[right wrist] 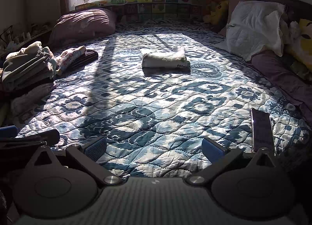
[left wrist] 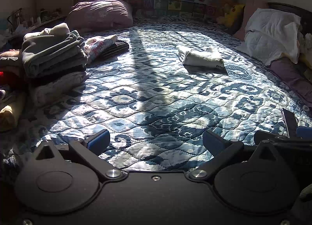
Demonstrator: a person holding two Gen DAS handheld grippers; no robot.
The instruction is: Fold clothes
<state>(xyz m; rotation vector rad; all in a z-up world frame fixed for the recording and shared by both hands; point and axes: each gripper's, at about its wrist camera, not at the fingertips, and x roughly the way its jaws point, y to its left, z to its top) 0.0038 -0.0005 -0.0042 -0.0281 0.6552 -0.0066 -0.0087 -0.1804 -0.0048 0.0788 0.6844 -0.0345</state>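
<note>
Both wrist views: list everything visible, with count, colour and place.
Quilt: one, blue and white patterned, covering the bed.
Folded garment: one, white, alone mid-bed.
Stack of folded clothes: one, grey, cream and dark pieces, left edge.
Floral garment: one, pale with red print, beside the stack.
Duvet bundle: one, mauve, far left by the window.
White pillow: one, right side.
Yellow plush toy: one, far right corner.
Phone: one, dark, near right.
Left tongs: open, empty.
Right tongs: open, empty.
</note>
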